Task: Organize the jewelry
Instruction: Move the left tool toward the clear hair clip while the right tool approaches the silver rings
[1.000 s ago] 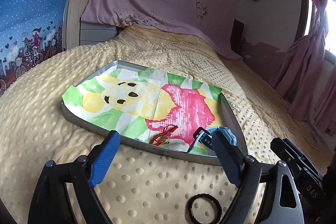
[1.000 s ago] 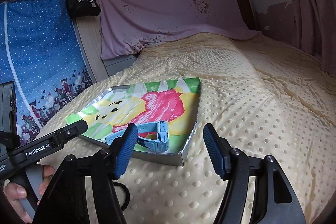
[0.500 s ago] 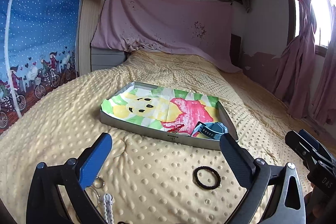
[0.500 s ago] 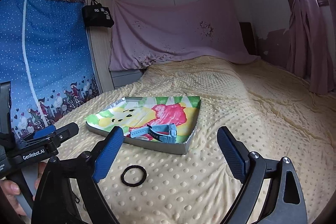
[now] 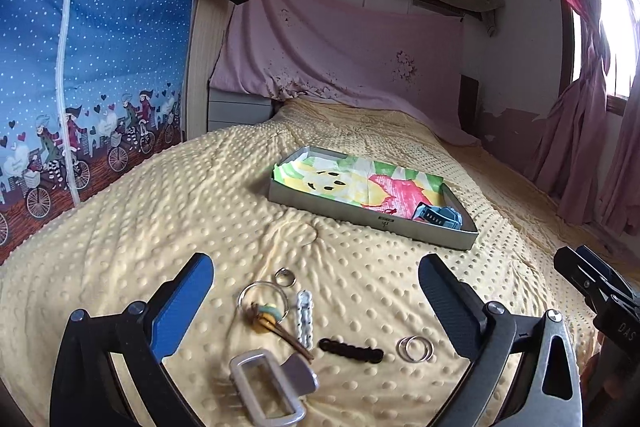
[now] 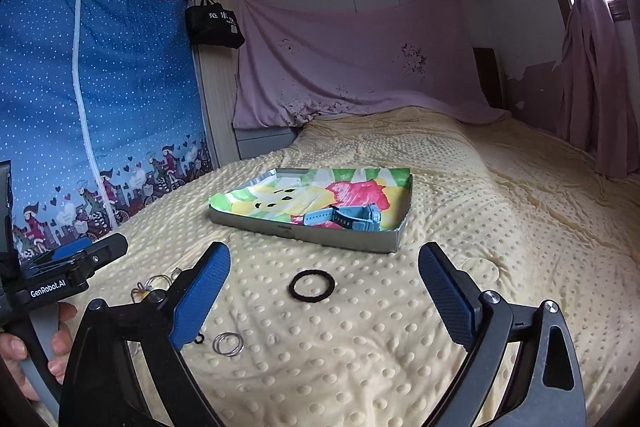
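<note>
A shallow grey tray (image 5: pixel 332 205) (image 6: pixel 348 241) lined with a cartoon picture lies on the yellow blanket. It holds a blue watch (image 5: pixel 438 215) (image 6: pixel 344 217) and a red cord piece (image 5: pixel 386 211). My left gripper (image 5: pixel 316 291) is open above loose items: a key ring with tags (image 5: pixel 262 301), a small ring (image 5: pixel 285 277), a white clip (image 5: pixel 304 315), a black hair tie (image 5: pixel 351 350), a silver double ring (image 5: pixel 415 348) and a grey hair claw (image 5: pixel 268 383). My right gripper (image 6: pixel 324 291) is open over a black hair tie (image 6: pixel 311 285), with silver rings (image 6: pixel 228 343) to its left.
The bed's yellow dotted blanket (image 5: pixel 160 211) fills the foreground. A blue printed wardrobe cover (image 5: pixel 80 67) stands on the left. A pink sheet (image 5: pixel 340 55) hangs behind the bed and pink curtains (image 5: pixel 592 131) hang on the right. The other gripper's body (image 6: pixel 60 271) shows at left.
Both grippers have pulled back and up from the tray toward the near side of the bed. The loose jewelry on the blanket has come into view under them. Both stay open.
</note>
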Motion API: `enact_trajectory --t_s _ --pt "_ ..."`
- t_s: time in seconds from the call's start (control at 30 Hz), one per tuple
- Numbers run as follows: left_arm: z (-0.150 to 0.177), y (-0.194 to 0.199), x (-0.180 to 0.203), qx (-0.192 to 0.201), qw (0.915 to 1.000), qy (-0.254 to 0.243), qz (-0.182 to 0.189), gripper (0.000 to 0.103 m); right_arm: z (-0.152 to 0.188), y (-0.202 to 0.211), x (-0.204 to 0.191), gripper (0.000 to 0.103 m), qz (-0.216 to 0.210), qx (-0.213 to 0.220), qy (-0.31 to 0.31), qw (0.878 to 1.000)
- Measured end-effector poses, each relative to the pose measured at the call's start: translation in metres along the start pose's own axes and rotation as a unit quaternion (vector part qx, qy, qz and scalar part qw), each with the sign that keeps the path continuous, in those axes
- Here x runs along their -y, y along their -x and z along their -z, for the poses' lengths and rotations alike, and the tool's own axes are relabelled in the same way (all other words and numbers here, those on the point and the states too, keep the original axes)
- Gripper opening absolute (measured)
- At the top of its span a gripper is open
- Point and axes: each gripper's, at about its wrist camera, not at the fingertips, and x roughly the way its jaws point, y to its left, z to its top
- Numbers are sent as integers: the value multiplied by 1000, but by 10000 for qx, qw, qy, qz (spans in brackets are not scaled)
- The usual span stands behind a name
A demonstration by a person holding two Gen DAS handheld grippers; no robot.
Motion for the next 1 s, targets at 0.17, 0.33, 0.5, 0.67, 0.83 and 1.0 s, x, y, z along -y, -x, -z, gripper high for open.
enact_trajectory --t_s 0.17,0.33,0.5,0.67,0.83,1.0 --pt "12 11 -21 -83 9998 100 -155 103 15 -1 -12 93 -159 -172 72 9997" --pt "24 26 -35 -152 9993 83 -325 103 23 0 -28 93 -292 -316 317 9986" --pt "38 29 -41 -247 9987 -49 -447 103 29 -3 -36 93 -462 -414 442 9971" --pt "51 26 -34 -391 9974 -413 -446 103 37 -12 -37 93 -629 -635 455 9950" --pt "58 20 -33 -562 9971 -425 -299 103 43 -20 -38 92 -744 -795 441 9931" --pt "62 14 -32 -710 9965 -405 -200 103 48 -26 -40 92 -806 -922 490 9913"
